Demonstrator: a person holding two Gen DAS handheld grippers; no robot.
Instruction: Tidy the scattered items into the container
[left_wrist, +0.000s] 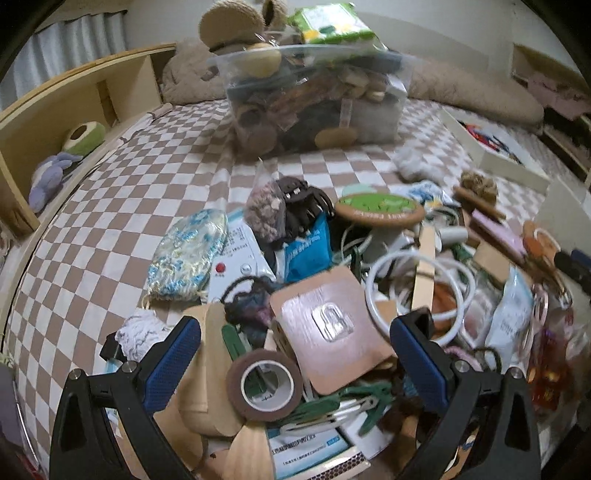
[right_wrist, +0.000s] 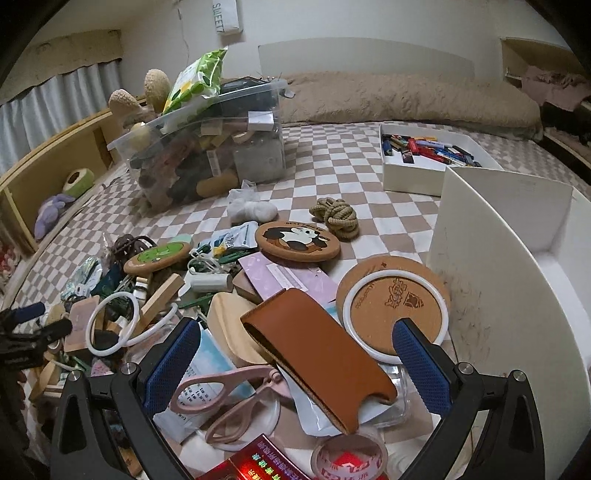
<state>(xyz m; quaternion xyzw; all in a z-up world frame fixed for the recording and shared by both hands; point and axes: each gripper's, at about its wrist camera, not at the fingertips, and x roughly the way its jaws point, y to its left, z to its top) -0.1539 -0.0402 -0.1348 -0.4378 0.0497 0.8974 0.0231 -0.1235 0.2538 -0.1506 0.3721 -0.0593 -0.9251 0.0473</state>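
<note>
Tan leather sleeve (right_wrist: 319, 363) lies diagonal, open end lower right, between wide-spread right gripper (right_wrist: 297, 363); left gripper (left_wrist: 295, 356) wide over brown tape roll (left_wrist: 266, 384).

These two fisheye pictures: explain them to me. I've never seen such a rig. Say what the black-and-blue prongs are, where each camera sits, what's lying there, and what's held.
No robot here: a person holds a two-finger tool in each hand, with a camera on each looking along its fingers. The left gripper shows in the left wrist view, the right gripper in the right. Both have their jaws open and hold nothing. Below lies a checkered bedspread covered in clutter: a brown tape roll, a tan leather sleeve, pink scissors, a panda coaster. The clear plastic bin behind is already heaped full.
</note>
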